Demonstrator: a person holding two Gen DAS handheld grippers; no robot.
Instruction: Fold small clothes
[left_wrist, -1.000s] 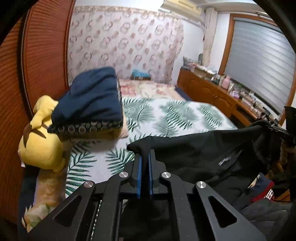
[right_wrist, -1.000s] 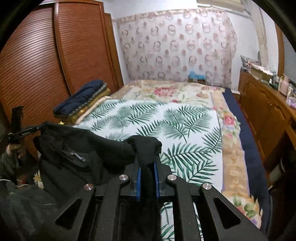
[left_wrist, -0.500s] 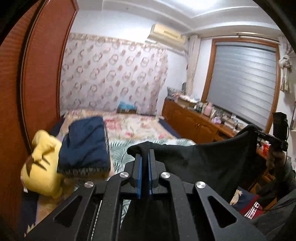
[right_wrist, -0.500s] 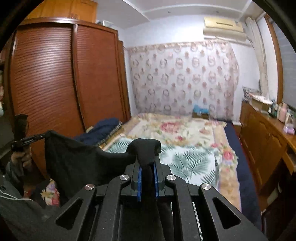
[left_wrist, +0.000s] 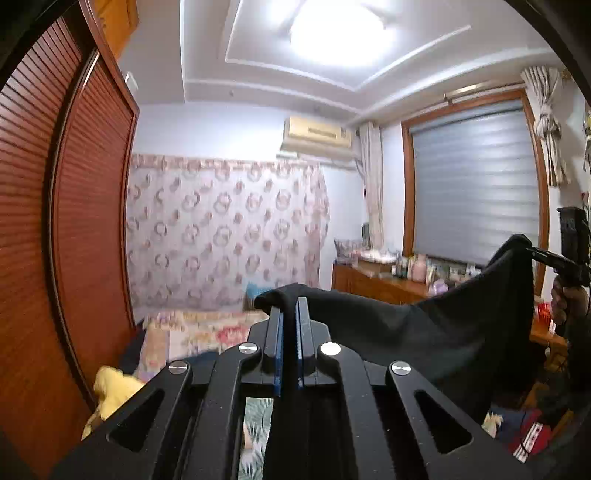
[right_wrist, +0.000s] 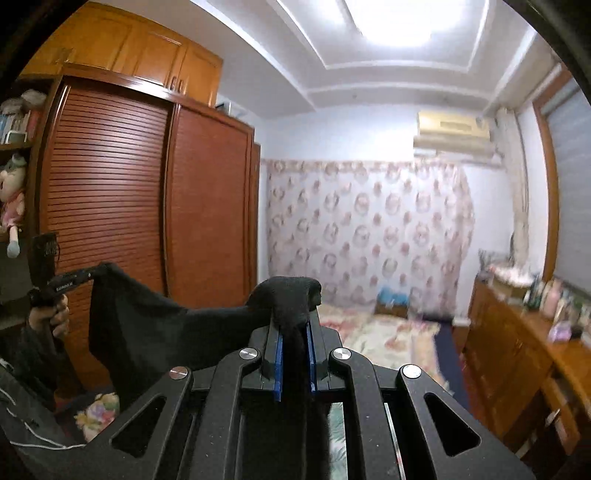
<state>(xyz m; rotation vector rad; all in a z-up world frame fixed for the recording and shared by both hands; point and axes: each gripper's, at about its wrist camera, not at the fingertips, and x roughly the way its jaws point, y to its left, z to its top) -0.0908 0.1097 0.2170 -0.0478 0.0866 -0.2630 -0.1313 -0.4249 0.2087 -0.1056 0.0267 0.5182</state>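
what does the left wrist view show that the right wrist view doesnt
Only the left wrist view: the yellow plush toy low by the wardrobe, the whole grey window blind with a tied curtain beside it, and red and navy clothes at lower right.

Only the right wrist view: the upper cabinets above the wardrobe and a shelf with a doll.

Both: the black garment stretched between the left gripper and right gripper, each shut on a corner, plus the patterned curtain, air conditioner and ceiling light.
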